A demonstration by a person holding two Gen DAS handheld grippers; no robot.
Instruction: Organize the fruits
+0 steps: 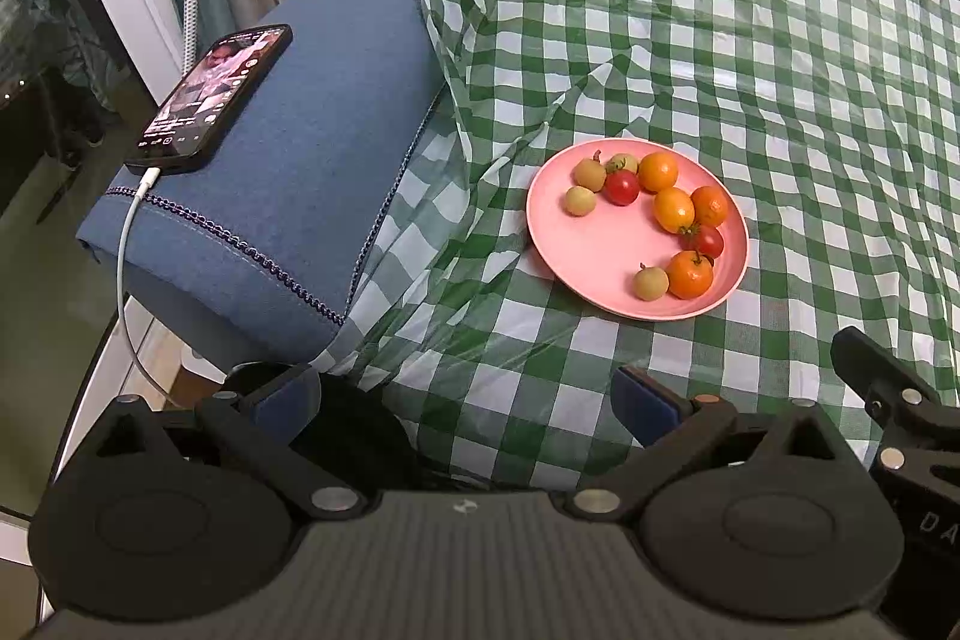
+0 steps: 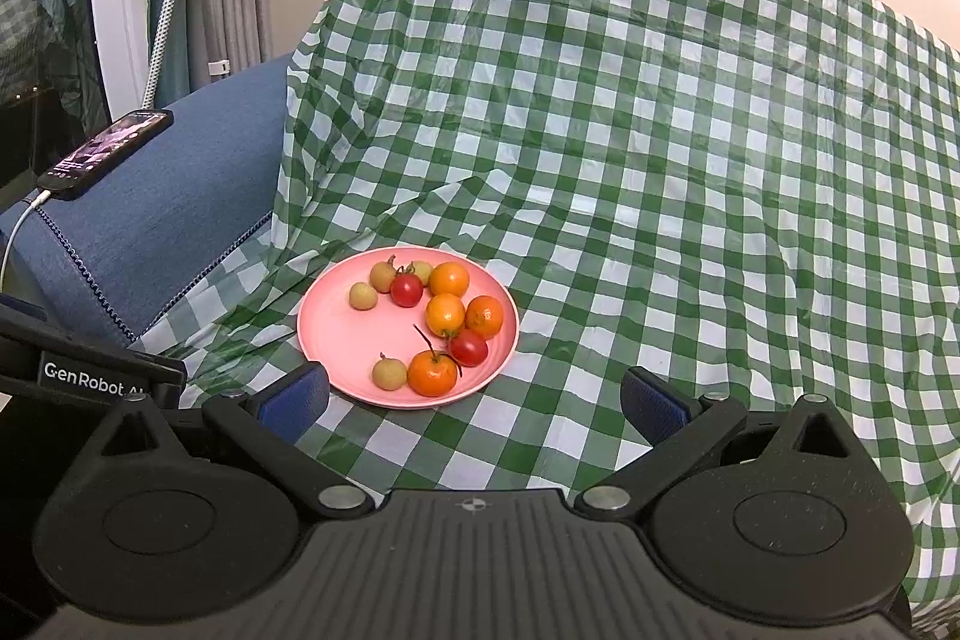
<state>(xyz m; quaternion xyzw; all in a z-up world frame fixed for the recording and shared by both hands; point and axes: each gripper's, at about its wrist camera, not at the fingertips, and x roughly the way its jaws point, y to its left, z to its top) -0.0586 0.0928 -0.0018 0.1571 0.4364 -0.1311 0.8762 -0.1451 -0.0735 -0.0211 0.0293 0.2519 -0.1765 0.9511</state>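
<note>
Resting on the checked cloth, the pink plate carries every fruit: four oranges, two red tomatoes and four pale small fruits. Left gripper and right gripper both stand spread apart, empty, short of the plate. Risks noted: round fruit may roll when nudged; touching neighbours invite double grasps; loose, wrinkled cloth may drag the plate.

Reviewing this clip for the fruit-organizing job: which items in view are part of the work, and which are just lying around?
Part of the job:
- pink plate
- four oranges, two cherry tomatoes and four small tan fruits on it
- left tongs and right tongs, both open and empty

Just lying about:
- phone with charging cable on the blue armrest
- green checked cloth
</note>
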